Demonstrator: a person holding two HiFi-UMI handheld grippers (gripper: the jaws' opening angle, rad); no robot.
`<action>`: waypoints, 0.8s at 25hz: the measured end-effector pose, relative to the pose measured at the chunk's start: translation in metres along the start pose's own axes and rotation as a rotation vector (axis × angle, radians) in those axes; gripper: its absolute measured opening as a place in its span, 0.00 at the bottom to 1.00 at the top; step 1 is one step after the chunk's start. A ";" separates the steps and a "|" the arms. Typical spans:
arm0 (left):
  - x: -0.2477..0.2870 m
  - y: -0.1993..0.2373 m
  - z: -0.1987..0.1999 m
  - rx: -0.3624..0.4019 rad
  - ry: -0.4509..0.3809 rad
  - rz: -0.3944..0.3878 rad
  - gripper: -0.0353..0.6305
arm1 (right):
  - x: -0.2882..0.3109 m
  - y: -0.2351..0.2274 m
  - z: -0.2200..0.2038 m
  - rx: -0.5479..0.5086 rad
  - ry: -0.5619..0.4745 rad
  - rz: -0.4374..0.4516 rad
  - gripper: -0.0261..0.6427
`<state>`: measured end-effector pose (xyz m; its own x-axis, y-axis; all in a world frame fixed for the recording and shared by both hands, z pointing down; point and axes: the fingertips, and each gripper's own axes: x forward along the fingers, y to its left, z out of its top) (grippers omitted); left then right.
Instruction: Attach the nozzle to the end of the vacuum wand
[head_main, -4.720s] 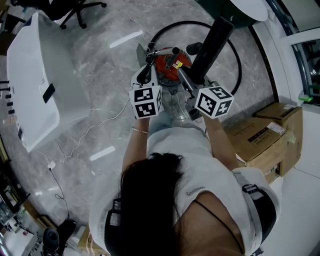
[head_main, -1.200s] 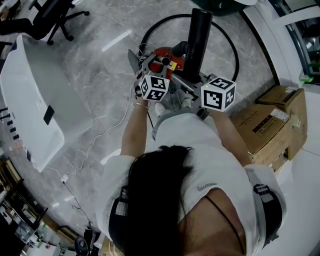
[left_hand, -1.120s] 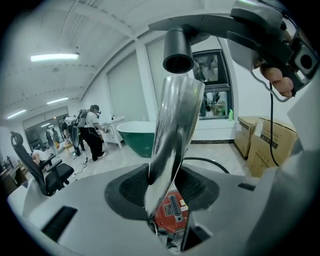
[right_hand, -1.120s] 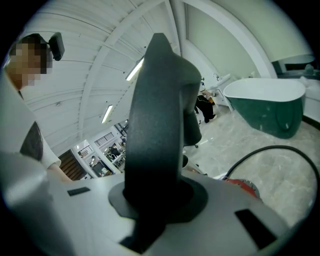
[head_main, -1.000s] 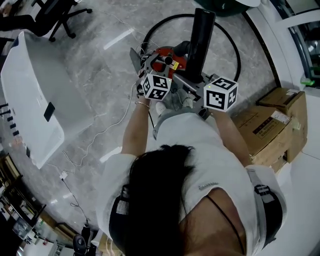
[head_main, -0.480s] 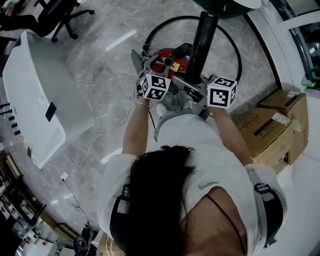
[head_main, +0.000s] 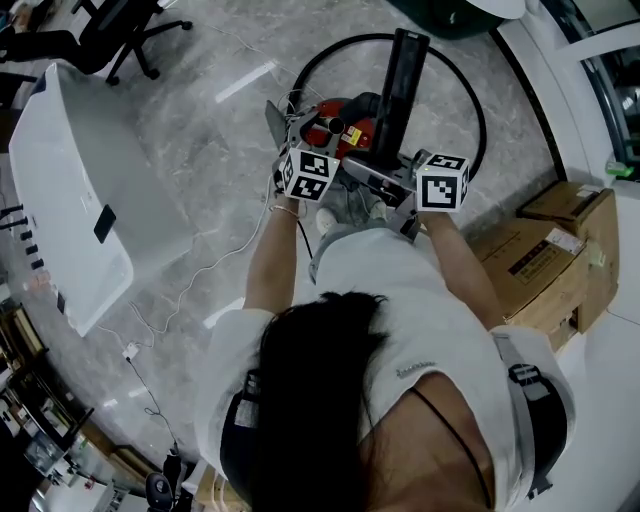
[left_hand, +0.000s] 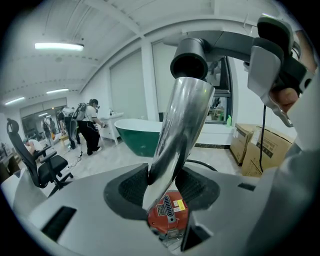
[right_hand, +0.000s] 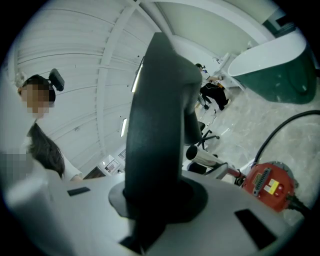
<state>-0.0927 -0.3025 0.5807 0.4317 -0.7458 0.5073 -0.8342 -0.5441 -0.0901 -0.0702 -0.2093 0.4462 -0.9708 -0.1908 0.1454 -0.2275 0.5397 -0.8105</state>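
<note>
left tool (left_hand: 166, 186) clamped on chrome wand (left_hand: 182, 115): likely rigid, slick, best held low | right tool (right_hand: 157, 200) closed on black nozzle (right_hand: 155, 120): likely light stiff plastic, raised near wand's end, seating unclear | red vacuum canister (head_main: 345, 125) and hose (head_main: 484, 110) below | cardboard boxes (head_main: 545, 255) crowding right | floor (head_main: 200, 130) open left

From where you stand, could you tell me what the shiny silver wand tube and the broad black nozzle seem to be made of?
The shiny silver wand tube is likely polished or chromed metal: it shows mirror-like streaks. The broad black nozzle is probably matte plastic: dull, even, no reflections.
</note>
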 end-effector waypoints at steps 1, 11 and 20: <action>0.000 0.000 0.000 -0.004 -0.001 -0.002 0.30 | 0.000 0.000 -0.002 0.005 0.007 0.006 0.13; 0.003 -0.004 0.001 0.001 0.007 -0.024 0.31 | -0.001 -0.007 -0.005 0.077 0.012 0.042 0.13; 0.003 -0.003 -0.001 -0.006 0.001 -0.063 0.31 | 0.005 -0.010 -0.017 0.062 0.070 0.057 0.13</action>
<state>-0.0889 -0.3024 0.5830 0.4826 -0.7099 0.5130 -0.8076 -0.5874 -0.0531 -0.0747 -0.2017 0.4643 -0.9854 -0.1023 0.1360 -0.1691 0.4956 -0.8519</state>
